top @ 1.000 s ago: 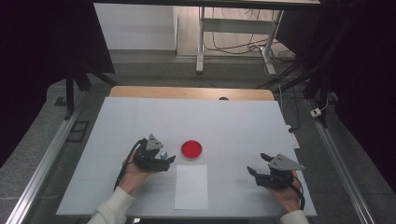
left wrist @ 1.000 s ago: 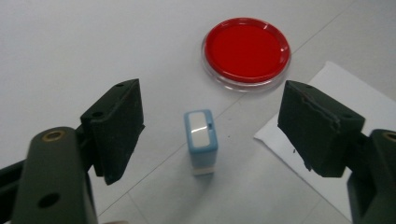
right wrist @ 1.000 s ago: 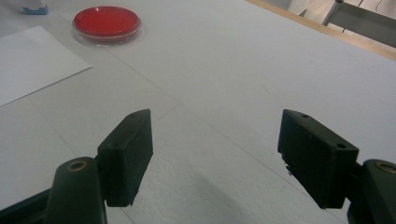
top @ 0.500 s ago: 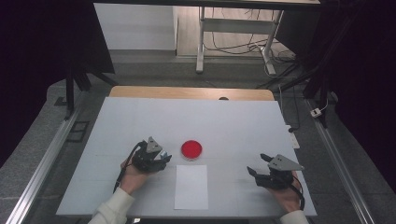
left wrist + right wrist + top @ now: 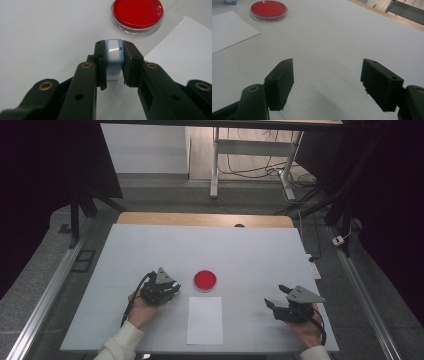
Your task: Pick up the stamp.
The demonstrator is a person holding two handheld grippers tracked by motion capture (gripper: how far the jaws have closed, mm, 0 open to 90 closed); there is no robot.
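Since the earlier frame the left gripper (image 5: pixel 172 290) has drawn slightly back from the round red-filled clear dish (image 5: pixel 205 280), jaws clamping a small light-blue and white block (image 5: pixel 114 51), its lower part hidden. The right gripper (image 5: pixel 327 82) gapes wide, holding nothing.

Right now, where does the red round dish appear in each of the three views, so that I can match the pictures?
High view: the red dish lies at table centre, right of the left gripper.
Left gripper view: top edge, right of centre, beyond the jaws.
Right gripper view: top left.
Shared landmark: the white paper sheet lies beside the dish in all three.
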